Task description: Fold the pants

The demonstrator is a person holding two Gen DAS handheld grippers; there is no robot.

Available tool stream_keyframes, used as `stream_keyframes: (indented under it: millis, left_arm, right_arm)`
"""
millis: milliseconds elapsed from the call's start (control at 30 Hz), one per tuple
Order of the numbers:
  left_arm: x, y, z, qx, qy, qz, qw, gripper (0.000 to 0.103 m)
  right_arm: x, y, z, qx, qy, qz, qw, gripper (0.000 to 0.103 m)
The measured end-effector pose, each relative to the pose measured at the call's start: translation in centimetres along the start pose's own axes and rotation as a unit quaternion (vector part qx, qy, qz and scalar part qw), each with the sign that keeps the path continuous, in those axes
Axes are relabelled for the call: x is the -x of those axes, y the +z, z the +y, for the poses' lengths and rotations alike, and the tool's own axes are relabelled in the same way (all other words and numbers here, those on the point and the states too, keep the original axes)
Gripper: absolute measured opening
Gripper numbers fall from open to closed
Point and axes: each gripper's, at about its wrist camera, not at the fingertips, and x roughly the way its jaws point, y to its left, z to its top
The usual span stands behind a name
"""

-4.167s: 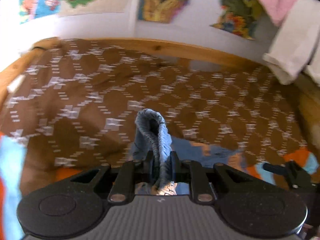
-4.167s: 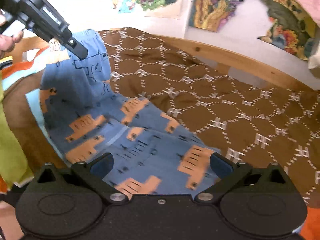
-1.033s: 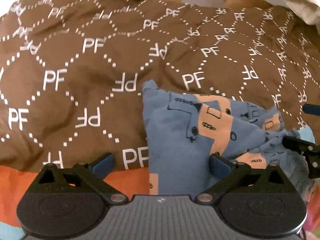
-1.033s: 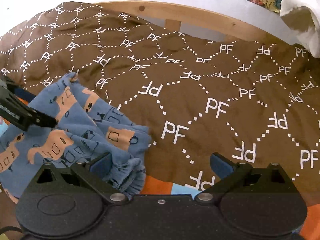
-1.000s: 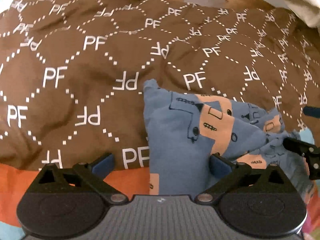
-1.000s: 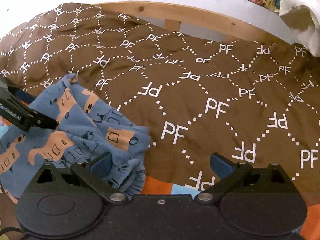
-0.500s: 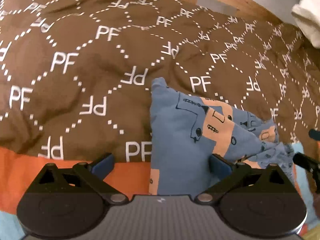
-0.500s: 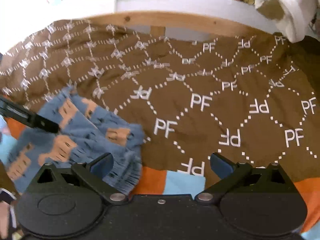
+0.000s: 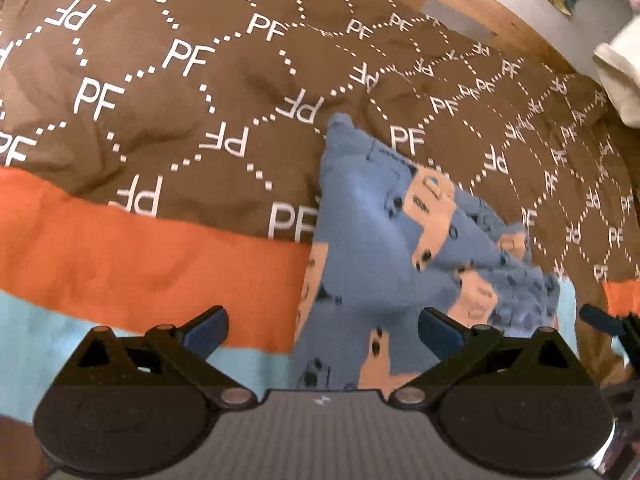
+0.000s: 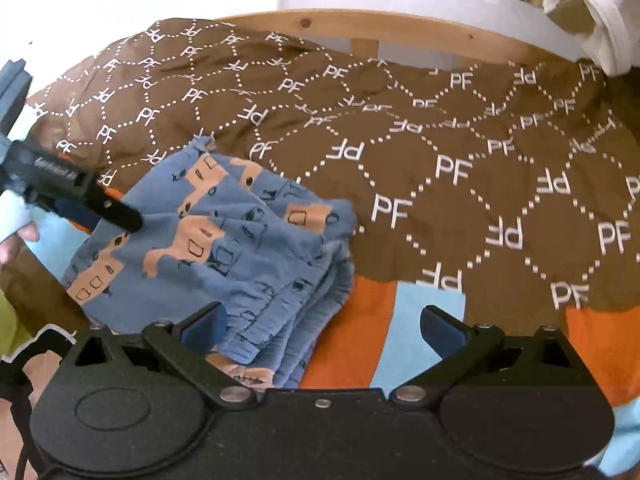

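Observation:
The blue pants (image 9: pixel 384 248) with orange truck prints lie folded in a bundle on the brown PF-patterned blanket (image 9: pixel 180 80). In the right wrist view the pants (image 10: pixel 224 240) rest left of centre, their gathered waistband toward me. My left gripper (image 9: pixel 322 326) is open above the bundle's near edge, holding nothing. My right gripper (image 10: pixel 322 326) is open too, over the pants' right edge and the orange and light blue cloth. The left gripper's fingers (image 10: pixel 116 214) show at the left of the right wrist view, over the pants.
An orange and light blue striped cover (image 9: pixel 140 248) lies under the blanket's near edge. A wooden bed rail (image 10: pixel 400 36) runs along the back. White cloth (image 10: pixel 592 20) hangs at the upper right. A hand (image 10: pixel 16 236) shows at the left edge.
Earlier my left gripper was shut on a pants edge held up; now it is open and the pants lie folded. Over the last second both grippers drew back and up.

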Motion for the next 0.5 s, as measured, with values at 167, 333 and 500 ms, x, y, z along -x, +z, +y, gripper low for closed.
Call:
stream_keyframes:
  millis: [167,333,500]
  left_arm:
    - [0.3,-1.4,-0.9,-0.053,0.016,-0.009,0.9984,0.103]
    - [1.8,-2.9,-0.6,-0.061,-0.013,-0.019,0.9979,0.103]
    - [2.7,-4.5,-0.4,-0.071,-0.044,-0.020,0.9963,0.103]
  right_arm:
    - [0.2,0.1,-0.2,-0.003,0.005,-0.004,1.000,0.102]
    - [0.9,0.4,-1.3,-0.011,0.067,-0.003,0.998,0.102]
    - [1.3,0.0,-2.2,-0.025,0.114,0.012,0.993,0.102]
